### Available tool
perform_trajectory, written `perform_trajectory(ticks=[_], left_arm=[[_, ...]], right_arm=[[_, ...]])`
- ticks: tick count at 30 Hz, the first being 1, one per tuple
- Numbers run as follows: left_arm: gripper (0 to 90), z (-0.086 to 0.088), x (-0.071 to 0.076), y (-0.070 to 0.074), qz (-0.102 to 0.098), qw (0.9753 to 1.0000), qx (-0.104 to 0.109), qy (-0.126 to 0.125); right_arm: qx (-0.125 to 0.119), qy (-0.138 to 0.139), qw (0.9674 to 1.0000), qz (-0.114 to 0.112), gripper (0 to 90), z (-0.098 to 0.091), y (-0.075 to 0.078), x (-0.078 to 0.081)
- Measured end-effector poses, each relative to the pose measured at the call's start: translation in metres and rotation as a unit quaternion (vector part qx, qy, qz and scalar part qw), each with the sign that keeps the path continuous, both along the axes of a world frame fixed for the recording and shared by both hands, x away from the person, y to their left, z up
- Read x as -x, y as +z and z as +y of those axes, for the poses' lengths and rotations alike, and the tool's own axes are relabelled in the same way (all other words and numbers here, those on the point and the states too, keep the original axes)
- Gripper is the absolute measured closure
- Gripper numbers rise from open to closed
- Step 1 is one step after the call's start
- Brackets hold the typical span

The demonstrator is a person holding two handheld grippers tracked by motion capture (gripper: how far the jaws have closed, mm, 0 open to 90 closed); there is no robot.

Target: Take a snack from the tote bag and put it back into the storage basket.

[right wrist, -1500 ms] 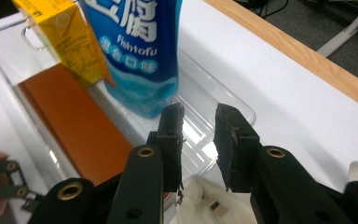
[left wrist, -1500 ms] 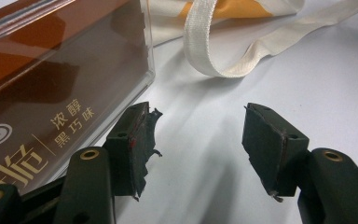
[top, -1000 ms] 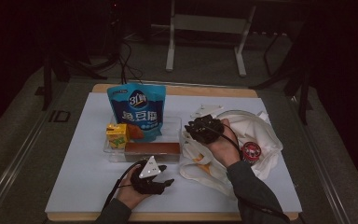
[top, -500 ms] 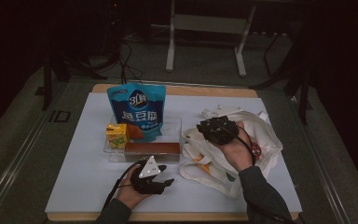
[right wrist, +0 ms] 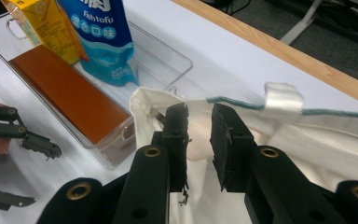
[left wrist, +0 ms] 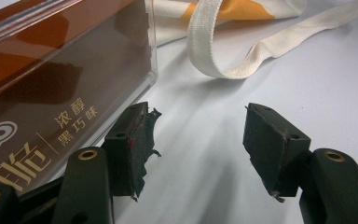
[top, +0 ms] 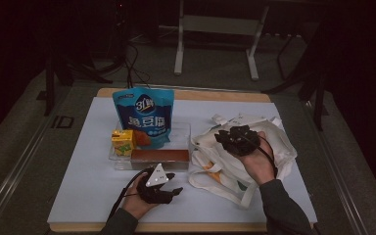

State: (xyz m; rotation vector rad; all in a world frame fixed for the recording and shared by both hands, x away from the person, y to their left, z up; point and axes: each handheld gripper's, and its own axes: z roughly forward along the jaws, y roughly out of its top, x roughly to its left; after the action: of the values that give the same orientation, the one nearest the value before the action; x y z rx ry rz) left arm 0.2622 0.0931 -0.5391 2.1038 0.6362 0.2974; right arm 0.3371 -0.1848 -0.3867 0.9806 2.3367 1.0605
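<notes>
Nearest you, your left gripper (top: pixel 174 190) rested on the table with jaws spread, empty, just in front of the one brown box (top: pixel 159 156), whose long axis ran across the table in the clear tray (top: pixel 186 128). Your right gripper (right wrist: pixel 199 122) pinched the rim of the single canvas bag (top: pixel 274 147), having shifted rightward since earlier. Behind stood one yellow carton (top: pixel 123 141) and one blue pouch (top: pixel 144 117).

Right gripper (right wrist: pixel 199 140) fingers (right wrist: pixel 176 135) pinching tote bag (right wrist: pixel 307 140) rim
</notes>
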Motion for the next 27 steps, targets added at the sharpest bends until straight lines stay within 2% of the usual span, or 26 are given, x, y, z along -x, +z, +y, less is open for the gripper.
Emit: perform_trajectory(ticks=[7,22,27], left_arm=[[41.5,-0.001,0.000,0.000,-0.001,1.0000,-0.005,-0.001],[41.4,-0.002,0.001,0.000,-0.004,0.9999,-0.010,-0.004],[41.4,-0.002,0.001,0.000,-0.003,0.9999,-0.010,-0.004]], right_arm=[[0.002,-0.009,1.0000,0.001,75.7,-0.017,0.003,0.005],[0.008,-0.032,0.9994,0.010,77.3,-0.046,-0.002,0.009],[0.017,-0.038,0.9990,0.015,76.9,-0.057,-0.005,0.011]])
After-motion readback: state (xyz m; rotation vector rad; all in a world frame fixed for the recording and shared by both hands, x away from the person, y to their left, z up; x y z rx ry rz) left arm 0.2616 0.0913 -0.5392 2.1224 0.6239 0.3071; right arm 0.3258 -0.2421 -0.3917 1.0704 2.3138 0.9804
